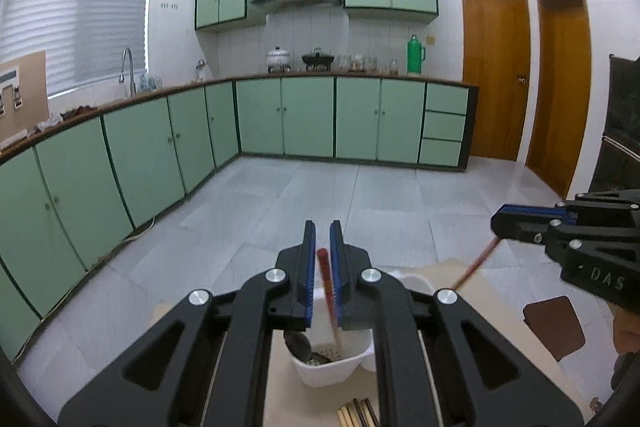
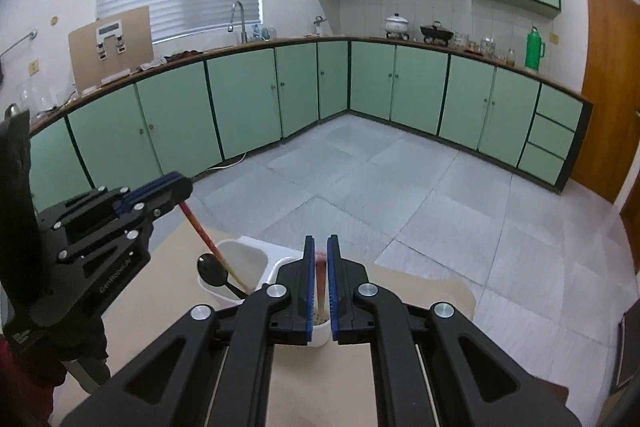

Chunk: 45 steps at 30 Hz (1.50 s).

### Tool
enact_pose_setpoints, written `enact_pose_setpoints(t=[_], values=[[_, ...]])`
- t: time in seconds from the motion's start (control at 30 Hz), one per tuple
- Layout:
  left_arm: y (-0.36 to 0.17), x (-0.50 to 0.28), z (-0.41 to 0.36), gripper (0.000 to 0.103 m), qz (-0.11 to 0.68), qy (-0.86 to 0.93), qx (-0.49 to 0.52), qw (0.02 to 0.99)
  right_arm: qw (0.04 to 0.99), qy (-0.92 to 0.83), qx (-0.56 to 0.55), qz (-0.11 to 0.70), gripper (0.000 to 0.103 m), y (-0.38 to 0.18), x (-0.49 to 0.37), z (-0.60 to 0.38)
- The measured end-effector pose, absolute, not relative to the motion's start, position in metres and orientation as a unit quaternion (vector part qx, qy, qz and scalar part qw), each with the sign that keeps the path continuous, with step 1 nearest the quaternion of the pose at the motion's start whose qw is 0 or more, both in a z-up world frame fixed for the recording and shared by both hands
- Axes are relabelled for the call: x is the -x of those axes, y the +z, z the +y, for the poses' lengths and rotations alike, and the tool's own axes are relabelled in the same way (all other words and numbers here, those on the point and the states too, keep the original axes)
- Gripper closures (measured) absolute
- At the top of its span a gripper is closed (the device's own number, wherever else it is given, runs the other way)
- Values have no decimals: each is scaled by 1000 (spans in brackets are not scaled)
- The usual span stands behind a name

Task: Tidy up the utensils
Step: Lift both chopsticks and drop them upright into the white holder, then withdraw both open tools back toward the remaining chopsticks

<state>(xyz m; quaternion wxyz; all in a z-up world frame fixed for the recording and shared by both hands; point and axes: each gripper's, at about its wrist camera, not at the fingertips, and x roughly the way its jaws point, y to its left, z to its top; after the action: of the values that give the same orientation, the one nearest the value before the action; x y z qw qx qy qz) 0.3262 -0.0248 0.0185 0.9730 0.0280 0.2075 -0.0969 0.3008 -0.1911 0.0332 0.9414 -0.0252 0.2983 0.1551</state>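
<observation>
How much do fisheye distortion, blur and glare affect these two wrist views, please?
Left wrist view: the counter bows strongly, black vignette fills the corners, and glare streaks the floor by the door. Right wrist view: same bowing, and the chopstick between its jaws is smeared, while the spoon stays sharp.

Each tool is matte black plastic, with angular linkage arms pierced by triangular cutouts and joined by round silver screws. The left tool (image 1: 322, 275) and right tool (image 2: 318, 287) carry ribbed blue pads (image 1: 307, 267). Raised lettering marks their sides.
</observation>
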Motion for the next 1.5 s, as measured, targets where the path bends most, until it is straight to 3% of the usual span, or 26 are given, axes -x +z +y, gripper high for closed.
enact_pose_setpoints(t=[0.1, 0.17, 0.23, 0.5, 0.7, 1.0, 1.23, 1.5], values=[[17, -322, -18, 87, 209, -97, -27, 973, 943, 152, 12, 296, 77, 32, -299, -199], [18, -315, -12, 73, 206, -98, -25, 973, 945, 148, 5, 291, 70, 32, -293, -206], [20, -305, -8, 66, 202, -98, -21, 974, 947, 144, 0, 288, 61, 32, -287, -212], [11, -246, 1, 48, 203, -107, -18, 973, 957, 115, -25, 265, 28, 18, -233, -238], [-26, -206, 9, 40, 245, -111, -7, 963, 954, 112, -36, 276, 13, -15, -185, -235], [-111, -161, 36, 38, 356, -88, 7, 930, 938, 117, 0, 325, 11, -84, -128, -200], [-153, -142, 45, 38, 392, -62, -7, 918, 919, 127, 3, 373, 12, -131, -104, -174], [-169, -128, 37, 38, 415, -62, -12, 908, 903, 130, 30, 408, 23, -161, -90, -151]])
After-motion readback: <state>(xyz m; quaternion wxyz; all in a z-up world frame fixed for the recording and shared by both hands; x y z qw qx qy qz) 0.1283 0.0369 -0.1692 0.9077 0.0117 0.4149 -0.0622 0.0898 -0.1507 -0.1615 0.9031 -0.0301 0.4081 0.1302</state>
